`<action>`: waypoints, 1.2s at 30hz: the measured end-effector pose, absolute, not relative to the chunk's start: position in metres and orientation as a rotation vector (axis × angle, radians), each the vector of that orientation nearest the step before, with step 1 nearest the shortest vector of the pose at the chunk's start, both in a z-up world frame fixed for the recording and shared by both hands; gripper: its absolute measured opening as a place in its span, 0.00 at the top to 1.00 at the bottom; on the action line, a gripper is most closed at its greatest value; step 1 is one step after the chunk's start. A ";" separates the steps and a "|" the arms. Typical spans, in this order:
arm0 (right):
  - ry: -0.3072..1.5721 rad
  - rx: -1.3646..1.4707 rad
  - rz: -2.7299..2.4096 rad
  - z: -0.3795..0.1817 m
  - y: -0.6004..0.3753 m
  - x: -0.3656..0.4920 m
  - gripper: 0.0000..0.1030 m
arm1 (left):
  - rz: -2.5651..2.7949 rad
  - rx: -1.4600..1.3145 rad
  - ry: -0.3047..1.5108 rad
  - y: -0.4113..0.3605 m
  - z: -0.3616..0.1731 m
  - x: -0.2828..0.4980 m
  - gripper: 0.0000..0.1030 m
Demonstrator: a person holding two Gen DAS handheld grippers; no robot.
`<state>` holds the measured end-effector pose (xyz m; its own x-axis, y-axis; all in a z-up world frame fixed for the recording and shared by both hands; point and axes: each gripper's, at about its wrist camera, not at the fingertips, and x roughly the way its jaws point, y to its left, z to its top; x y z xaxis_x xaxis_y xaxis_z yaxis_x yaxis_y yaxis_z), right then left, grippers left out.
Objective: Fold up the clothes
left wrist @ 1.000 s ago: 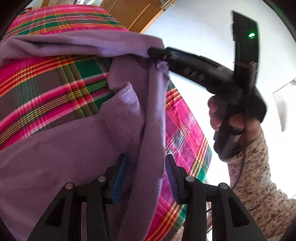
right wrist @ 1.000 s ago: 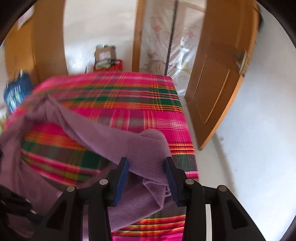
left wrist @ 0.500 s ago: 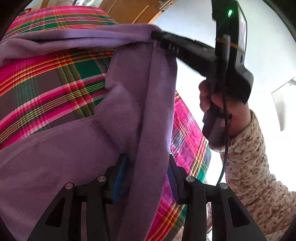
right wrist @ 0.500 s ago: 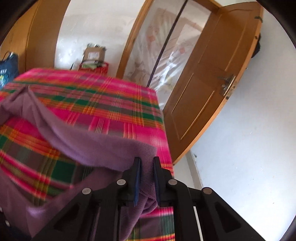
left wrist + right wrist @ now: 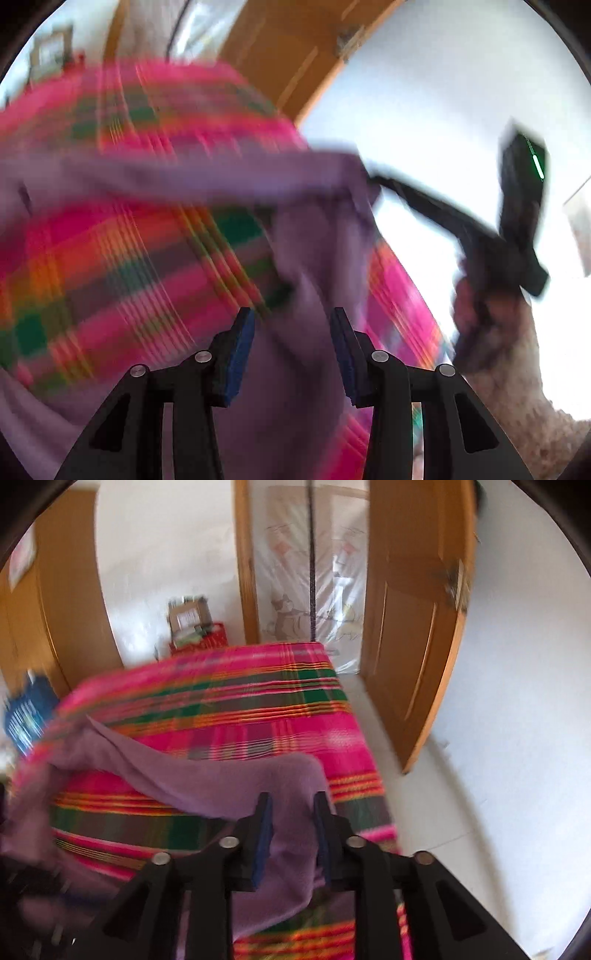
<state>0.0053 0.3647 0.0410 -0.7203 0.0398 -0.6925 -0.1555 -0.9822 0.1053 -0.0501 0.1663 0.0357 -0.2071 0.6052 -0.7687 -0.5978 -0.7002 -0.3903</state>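
Here the purple garment [image 5: 229,786] hangs lifted over the plaid bed [image 5: 258,701]; the right gripper [image 5: 291,819] pinches its edge, while the left gripper [image 5: 291,343], fingers spread, straddles loose cloth, which may slide free.

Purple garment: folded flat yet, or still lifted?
Still lifted, not folded. The purple garment hangs in a slack band above the plaid cover, one end between the right gripper fingers, the rest bunched and draped.
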 end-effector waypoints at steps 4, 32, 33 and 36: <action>0.419 -1.106 2.790 0.036 0.371 0.038 0.68 | 2.116 -1.143 0.160 0.184 0.047 -0.069 0.52; 0.759 -1.194 2.685 -0.020 0.382 0.041 0.63 | 1.908 -0.934 0.605 0.268 0.020 -0.105 0.52; 0.764 -1.193 2.685 -0.020 0.382 0.040 0.63 | 1.911 -0.949 0.594 0.271 0.019 -0.108 0.52; 0.778 -1.200 2.689 -0.020 0.381 0.036 0.63 | 1.908 -0.970 0.539 0.275 0.022 -0.115 0.52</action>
